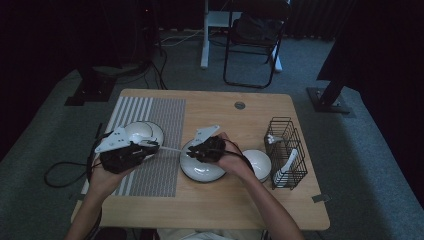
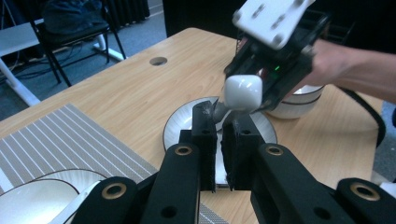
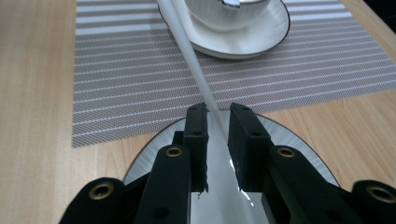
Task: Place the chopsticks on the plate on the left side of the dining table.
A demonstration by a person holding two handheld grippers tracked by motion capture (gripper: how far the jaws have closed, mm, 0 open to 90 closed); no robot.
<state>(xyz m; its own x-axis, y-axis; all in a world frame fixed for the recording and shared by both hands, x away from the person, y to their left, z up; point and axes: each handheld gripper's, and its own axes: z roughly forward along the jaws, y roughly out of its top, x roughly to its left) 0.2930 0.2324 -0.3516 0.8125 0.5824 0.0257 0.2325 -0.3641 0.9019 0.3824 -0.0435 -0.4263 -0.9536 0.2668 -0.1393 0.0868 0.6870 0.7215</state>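
Left claw clenched on the slim white stick, its tip between the right claw's unclosed jaws above the plate. Light, stiff, slippery, probably brittle: grip mid-shaft, gently.

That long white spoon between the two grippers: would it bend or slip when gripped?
Probably stiff: the white spoon runs straight from left gripper to right gripper without sagging. Its thin, glossy handle looks slippery and might swivel in the jaws. It looks ceramic like the plate, so likely brittle if dropped.
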